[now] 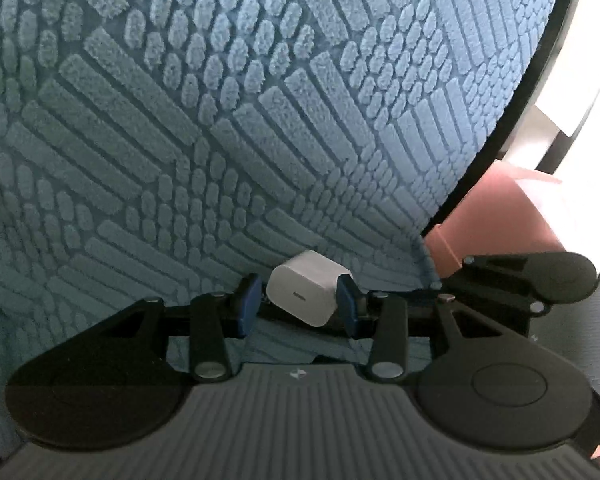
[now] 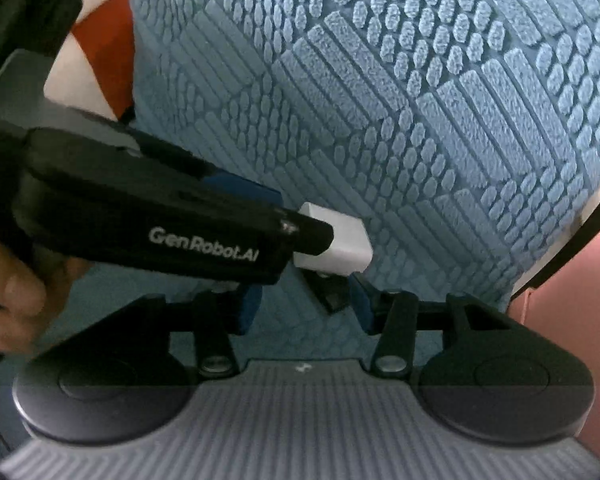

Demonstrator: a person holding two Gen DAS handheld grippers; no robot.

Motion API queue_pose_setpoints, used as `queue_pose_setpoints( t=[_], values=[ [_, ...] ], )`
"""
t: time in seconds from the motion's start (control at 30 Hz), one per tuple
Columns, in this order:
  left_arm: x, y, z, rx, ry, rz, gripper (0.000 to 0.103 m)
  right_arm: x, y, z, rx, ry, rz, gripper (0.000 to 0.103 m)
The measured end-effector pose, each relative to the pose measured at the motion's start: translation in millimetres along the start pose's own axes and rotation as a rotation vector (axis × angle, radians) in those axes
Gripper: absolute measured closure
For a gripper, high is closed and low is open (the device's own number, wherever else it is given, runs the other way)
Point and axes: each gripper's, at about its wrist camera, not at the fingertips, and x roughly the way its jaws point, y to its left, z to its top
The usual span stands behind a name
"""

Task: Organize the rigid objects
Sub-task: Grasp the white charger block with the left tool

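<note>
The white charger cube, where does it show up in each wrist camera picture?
Left wrist view: white charger cube low centre, between the left gripper's blue pads.
Right wrist view: low centre, at the tip of the left gripper reaching in from the left.
Shared landmark: blue textured mat.

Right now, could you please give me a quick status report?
Left gripper shut on small white plastic charger cube. Right gripper open beside it. Blue textured mat otherwise bare.

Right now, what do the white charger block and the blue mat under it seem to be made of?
The white charger block looks like smooth hard plastic: flat glossy faces, rounded edges, a moulded port slot. The blue mat looks like soft tufted fabric, perhaps microfibre or chenille: fuzzy raised bars and ovals with darker grooves between them.
</note>
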Motion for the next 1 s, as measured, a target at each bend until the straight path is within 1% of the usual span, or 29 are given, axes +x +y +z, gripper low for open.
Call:
queue_pose_setpoints(
  t=[0.07, 0.13, 0.2, 0.33, 0.37, 0.4, 0.43, 0.5, 0.57, 0.6, 0.7, 0.77, 0.83, 0.93, 0.97, 1.0],
  values=[
    [2.6, -1.1, -0.7, 0.006, -0.005, -0.004, 0.053, 3.1, -1.5, 2.3, 0.004, 0.0, -0.005, 0.052],
    [6.3, -4.8, -2.0, 0.038, -0.021, 0.001, 0.052, 8.2, -3.8, 5.2, 0.008, 0.003, -0.01, 0.052],
    [12.3, -9.7, -3.6, 0.061, -0.023, -0.016, 0.053, 13.4, -8.6, 7.5, 0.007, 0.004, -0.012, 0.052],
    [20.6, -15.7, -4.2, 0.078, -0.032, 0.001, 0.053, 26.4, -11.7, 10.0, 0.024, 0.033, 0.002, 0.054],
    [21.3, -16.0, -4.3, 0.077, -0.031, 0.003, 0.053, 27.9, -11.2, 10.0, 0.019, 0.03, 0.001, 0.055],
    [22.2, -16.7, -4.5, 0.074, -0.029, 0.001, 0.053, 29.3, -10.9, 9.9, 0.016, 0.032, -0.005, 0.06],
    [21.9, -17.1, -4.6, 0.074, -0.028, 0.002, 0.053, 31.6, -10.7, 9.6, 0.018, 0.04, -0.006, 0.062],
    [16.6, -15.7, -8.0, 0.083, -0.038, 0.009, 0.053, 35.9, -9.3, 7.9, 0.012, 0.048, 0.002, 0.063],
    [20.1, -21.2, -15.2, 0.11, -0.064, 0.02, 0.054, 40.4, -3.3, 5.1, -0.053, 0.054, -0.006, 0.067],
    [20.6, -22.3, -15.1, 0.102, -0.058, 0.021, 0.054, 40.1, -2.0, 4.0, -0.077, 0.05, -0.007, 0.071],
    [20.8, -29.4, -13.8, 0.081, -0.036, 0.038, 0.054, 38.9, -5.8, 3.2, -0.035, 0.066, 0.013, 0.071],
    [18.7, -30.8, -12.0, 0.066, -0.028, 0.04, 0.054, 40.0, -2.3, 2.8, -0.051, 0.066, 0.0, 0.071],
    [13.6, -28.9, -7.8, 0.021, -0.011, 0.04, 0.055, 38.8, 5.7, 3.4, -0.071, 0.067, -0.013, 0.073],
    [2.7, -23.6, -5.0, -0.041, 0.001, 0.03, 0.058, 37.5, 13.9, 3.3, -0.068, 0.069, -0.004, 0.074],
    [-0.9, -20.4, -5.4, -0.058, 0.008, 0.029, 0.067, 36.3, 16.1, 2.6, -0.073, 0.068, -0.005, 0.074],
    [-5.3, -18.7, -5.4, -0.079, 0.009, 0.03, 0.074, 34.0, 18.2, 2.0, -0.077, 0.071, -0.005, 0.079]
  ],
)
